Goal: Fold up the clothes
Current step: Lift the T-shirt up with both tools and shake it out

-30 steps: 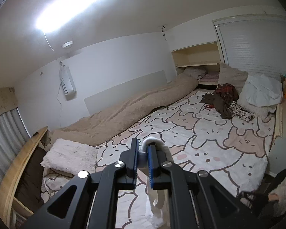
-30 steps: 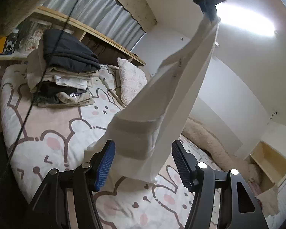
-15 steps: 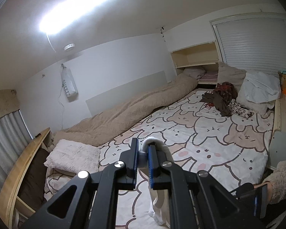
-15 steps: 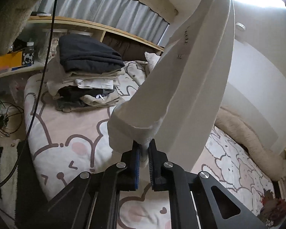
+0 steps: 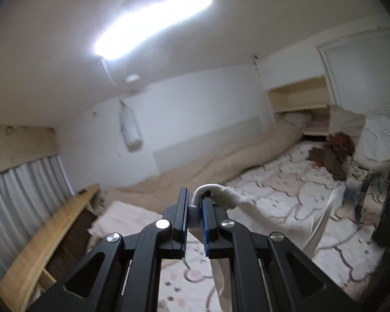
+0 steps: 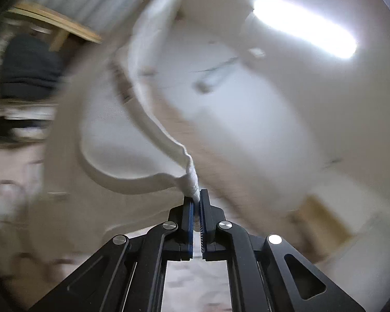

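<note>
A white garment is held in the air between both grippers. My left gripper (image 5: 195, 200) is shut on a bunched edge of the white garment (image 5: 221, 195), which trails off to the right and down over the bed. My right gripper (image 6: 196, 202) is shut on another edge of the same garment (image 6: 153, 119), which spreads up and to the left and fills much of the blurred right wrist view.
The bed with a pink bear-print sheet (image 5: 299, 197) lies below. A beige duvet (image 5: 221, 161) runs along the wall. A heap of dark and red clothes (image 5: 332, 153) sits at the far right. A stack of folded clothes (image 6: 26, 78) shows at left, near a wooden headboard (image 5: 52, 239).
Both grippers have swung upward and the views tilted toward the ceiling. The garment has been pulled out wider between them. The right gripper closed on it a half second earlier.
</note>
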